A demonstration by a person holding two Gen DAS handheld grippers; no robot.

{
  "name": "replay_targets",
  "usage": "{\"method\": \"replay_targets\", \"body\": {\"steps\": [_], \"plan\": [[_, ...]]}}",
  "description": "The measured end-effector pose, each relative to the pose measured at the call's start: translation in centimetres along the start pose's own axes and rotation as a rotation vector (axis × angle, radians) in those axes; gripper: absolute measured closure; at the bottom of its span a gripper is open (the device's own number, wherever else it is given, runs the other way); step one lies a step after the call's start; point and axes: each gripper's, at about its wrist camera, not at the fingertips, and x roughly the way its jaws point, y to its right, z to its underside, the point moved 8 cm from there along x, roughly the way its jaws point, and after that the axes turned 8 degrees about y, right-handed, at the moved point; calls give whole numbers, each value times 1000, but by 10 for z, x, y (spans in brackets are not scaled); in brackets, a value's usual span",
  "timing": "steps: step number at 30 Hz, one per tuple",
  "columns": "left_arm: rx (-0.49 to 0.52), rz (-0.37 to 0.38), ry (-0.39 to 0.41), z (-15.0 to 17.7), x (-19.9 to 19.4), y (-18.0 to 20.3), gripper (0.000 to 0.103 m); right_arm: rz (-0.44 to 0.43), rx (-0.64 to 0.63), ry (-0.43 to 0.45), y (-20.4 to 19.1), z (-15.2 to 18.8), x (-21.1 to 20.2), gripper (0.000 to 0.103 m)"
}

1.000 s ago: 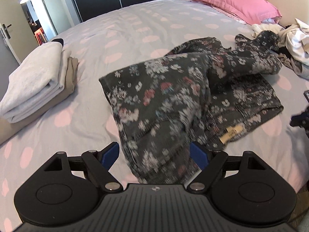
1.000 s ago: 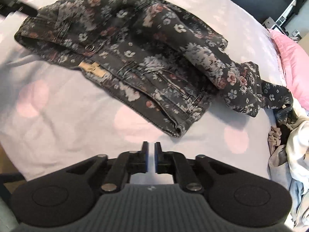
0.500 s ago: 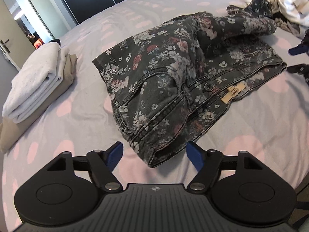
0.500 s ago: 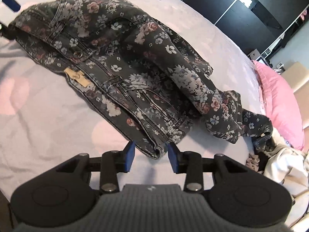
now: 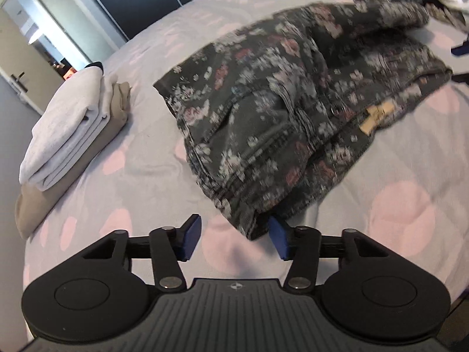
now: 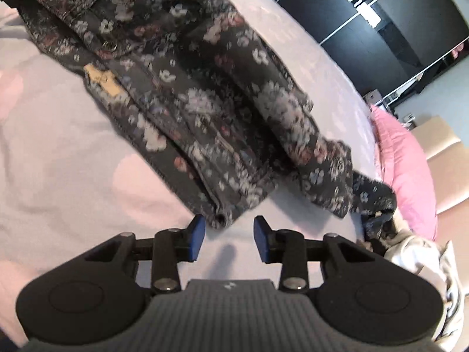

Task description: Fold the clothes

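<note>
— Floral denim trousers (image 5: 293,111), dark, lying rumpled across the middle of the bed (image 5: 146,176); waistband with a tan label (image 5: 376,116) toward the near edge, legs bunched over the top and trailing off toward the pink pillow (image 6: 404,170).

— Likely handling?

— Judged as denim: heavier than a shirt, fairly stiff at the seams and waistband, soft enough to sag in the legs. Not slippery, not fragile. Probably drags on the sheet rather than slides.

— Where to take hold?

— Best at the two waistband corners, thick and stitched, unlikely to slip out of a pinch. Left gripper (image 5: 234,239) spread wide, one corner of the waistband right at its right pad, nothing pinched. Right gripper (image 6: 228,236) also spread, the other corner with its rolled hem just at the left pad, nothing held.

— Caveats?

— Both views blurred, so fine contact hard to tell. Unclear from the lie alone whether a fold is half made or being undone for straightening.

— Further out?

— Folded pile (image 5: 67,135) of pale and beige cloth at the left of the bed, well apart. Loose heap of light clothes (image 6: 425,264) beside the pillow.
</note>
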Motion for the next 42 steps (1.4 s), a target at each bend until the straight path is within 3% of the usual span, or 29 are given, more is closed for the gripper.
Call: {"method": "replay_targets", "body": {"steps": [12,13,15,19,23,26,30,31,34,38,42], "plan": [[5,0,-21,-1,21,3,73,41,-158,-2,-3,-15,13,65],[5,1,-21,0,22,2,78,47,-170,-4,-3,-16,14,68],[-3,4,-14,1,21,-1,81,60,-196,-9,-3,-17,15,93],[-32,9,17,-4,10,-12,91,85,-243,-18,-2,-20,18,94],[0,0,44,-8,-8,-17,95,100,-159,-17,18,-26,-8,98],[12,67,13,-2,-14,-13,96,63,-118,-61,23,-15,-24,98],[138,115,-87,19,-1,10,96,-15,-112,-184,12,12,-17,99],[183,115,-104,23,2,16,96,-38,-110,-220,9,19,-14,103],[322,99,-99,32,10,30,96,-105,-103,-322,0,39,-7,103],[320,97,-101,33,20,34,96,-113,17,-261,13,29,-9,103],[247,107,-79,29,11,25,95,-102,-39,-180,5,18,-20,94]]}}
